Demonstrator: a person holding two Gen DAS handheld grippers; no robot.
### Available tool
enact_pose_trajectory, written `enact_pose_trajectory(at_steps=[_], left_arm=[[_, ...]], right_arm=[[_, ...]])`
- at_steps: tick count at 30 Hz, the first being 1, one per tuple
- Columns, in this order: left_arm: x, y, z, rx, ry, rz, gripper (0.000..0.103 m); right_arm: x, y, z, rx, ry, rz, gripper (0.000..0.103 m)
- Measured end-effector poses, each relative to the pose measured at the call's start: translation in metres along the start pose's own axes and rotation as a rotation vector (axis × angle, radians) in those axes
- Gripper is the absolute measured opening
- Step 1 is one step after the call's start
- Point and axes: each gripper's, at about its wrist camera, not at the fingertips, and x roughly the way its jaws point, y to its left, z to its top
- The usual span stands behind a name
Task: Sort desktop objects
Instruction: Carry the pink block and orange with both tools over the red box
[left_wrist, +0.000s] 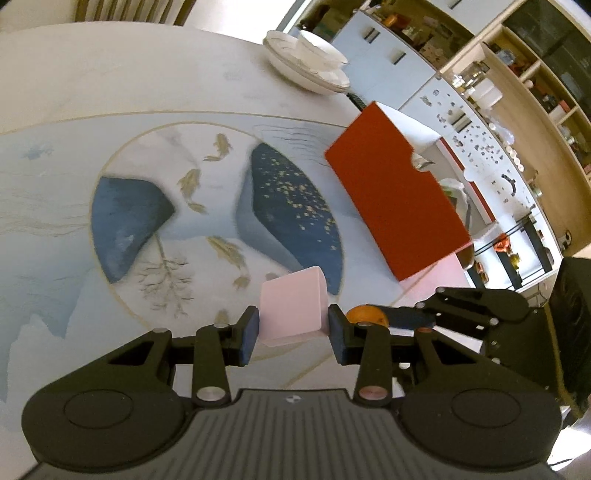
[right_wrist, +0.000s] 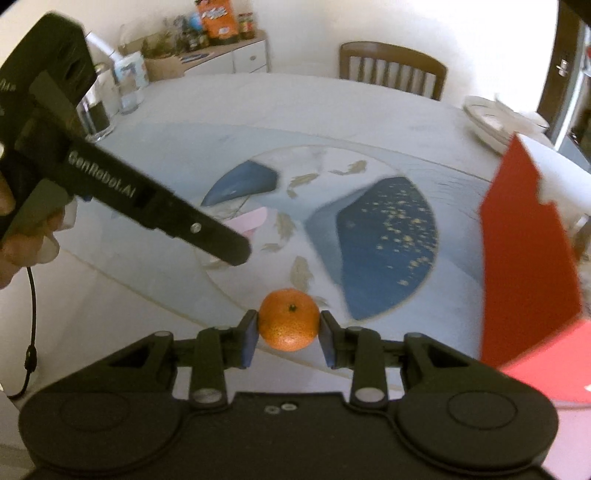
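Squeezing too lightly looks like the main risk: the right tool (right_wrist: 288, 334) has its two blue pads clamped on a tangerine (right_wrist: 288, 319), and a round, smooth-skinned fruit could roll out between flat pads if the hand tilts or jerks. The left tool (left_wrist: 291, 328) is clamped on a pale pink block (left_wrist: 293, 306), gripped near its lower edge, so the block could pivot or slide free. Both are carried above the bench (left_wrist: 110, 92), so a slip would drop either thing onto it.

Taking the red box (left_wrist: 391, 192) as the marker, the tangerine sits between its tool's pads, near the box's lower left corner. The pink block hangs further left of the box, with the two tools close together, where they could knock each other. A stack of white plates (left_wrist: 310, 62) lies beyond the box.
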Motion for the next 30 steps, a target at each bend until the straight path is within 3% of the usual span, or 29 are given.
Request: enact_pose_trajectory(at_steps=[18, 30], left_arm=[[0.0, -0.088, 0.006, 0.133, -0.041, -0.029, 0.038], [0.019, -0.156, 0.026, 0.209, -0.081, -0.06, 0.038]], right_arm=[[-0.091, -0.055, -0.006, 0.111, -0.125, -0.05, 0.033], [-0.136, -0.119, -0.009, 0.153, -0.18, -0.094, 0.033]])
